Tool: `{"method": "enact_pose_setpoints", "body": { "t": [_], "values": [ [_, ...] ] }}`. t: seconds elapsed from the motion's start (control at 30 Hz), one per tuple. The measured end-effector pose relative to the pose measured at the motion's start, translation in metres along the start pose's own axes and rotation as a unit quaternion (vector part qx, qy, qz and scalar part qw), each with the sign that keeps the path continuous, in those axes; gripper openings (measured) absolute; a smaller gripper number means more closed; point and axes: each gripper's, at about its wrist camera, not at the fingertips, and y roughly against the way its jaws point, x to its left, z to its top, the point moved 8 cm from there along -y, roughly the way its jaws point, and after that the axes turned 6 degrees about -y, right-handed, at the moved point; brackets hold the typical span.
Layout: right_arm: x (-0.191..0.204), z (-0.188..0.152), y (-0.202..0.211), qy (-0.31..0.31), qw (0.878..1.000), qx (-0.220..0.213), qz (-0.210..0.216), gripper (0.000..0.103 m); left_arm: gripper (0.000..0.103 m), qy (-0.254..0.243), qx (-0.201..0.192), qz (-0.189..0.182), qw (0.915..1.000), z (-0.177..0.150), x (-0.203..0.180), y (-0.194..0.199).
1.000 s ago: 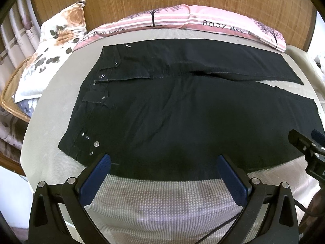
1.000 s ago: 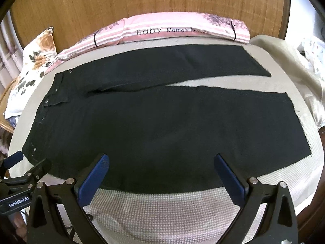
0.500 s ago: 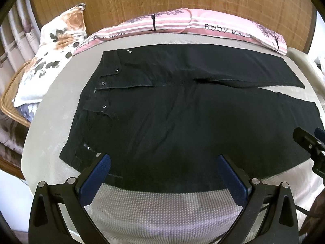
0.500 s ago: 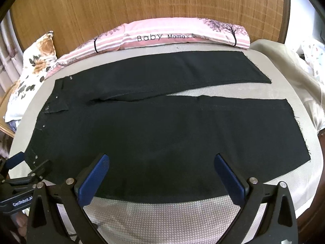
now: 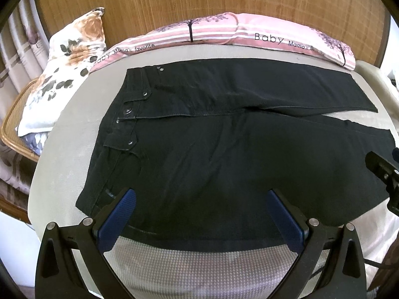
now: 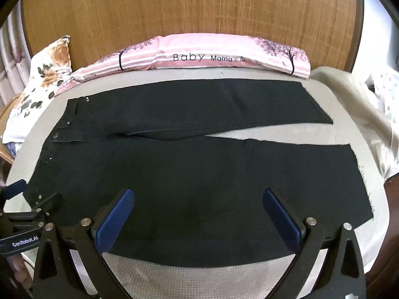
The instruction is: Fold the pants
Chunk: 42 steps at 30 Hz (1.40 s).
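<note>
Black pants lie flat on a beige bed mat, waistband with silver snaps to the left, both legs spread to the right with a narrow gap between them. My left gripper is open, its blue pads low over the near edge of the pants at the waist end. My right gripper is open over the near leg's edge. Each gripper shows at the edge of the other's view: the right one, the left one.
A pink striped "Baby" bolster lies along the far side against a woven wooden headboard. A floral pillow sits at the far left on a wicker seat. A beige blanket lies at the right.
Both grippers have moved forward and lower toward the near edge of the pants, so their pads now overlap the fabric. The pants have not moved.
</note>
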Motion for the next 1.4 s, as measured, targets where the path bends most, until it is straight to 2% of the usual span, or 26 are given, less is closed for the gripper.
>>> {"method": "enact_pose_setpoints", "body": {
  "t": [0.3,0.43,0.57,0.73,0.83,1.03,1.1,1.17,1.27,1.4],
  "values": [
    [0.000,0.006,-0.021,-0.010,1.000,0.022,0.018,0.103,0.103,0.003,0.015,-0.005,0.9999,0.007,0.009,-0.016],
    [0.003,0.011,-0.034,-0.025,0.998,0.038,0.035,0.103,0.103,0.011,0.011,-0.017,0.9997,0.022,0.023,-0.023],
    [0.007,0.018,-0.050,-0.034,0.996,0.057,0.051,0.103,0.102,0.031,-0.007,-0.030,0.9991,0.049,0.053,-0.030],
    [0.013,0.033,-0.063,-0.026,0.997,0.053,0.045,0.103,0.101,0.059,-0.028,-0.043,0.9970,0.087,0.098,-0.042],
    [0.019,0.043,-0.072,-0.015,0.997,0.055,0.043,0.103,0.090,0.081,-0.037,-0.059,0.9943,0.111,0.129,-0.055],
    [0.034,0.074,-0.087,0.004,0.998,0.041,0.051,0.103,0.062,0.137,-0.031,-0.128,0.9818,0.146,0.174,-0.100],
    [0.040,0.081,-0.094,0.003,0.997,0.042,0.057,0.103,0.048,0.156,-0.015,-0.155,0.9754,0.153,0.183,-0.120],
    [0.046,0.085,-0.103,0.004,0.997,0.049,0.065,0.103,0.039,0.180,0.001,-0.188,0.9656,0.159,0.190,-0.140],
    [0.056,0.088,-0.115,0.007,0.995,0.060,0.078,0.103,0.037,0.207,0.018,-0.225,0.9520,0.165,0.197,-0.166],
    [0.067,0.090,-0.131,0.009,0.993,0.074,0.087,0.103,0.033,0.220,0.032,-0.252,0.9420,0.174,0.203,-0.190]
  ]
}}
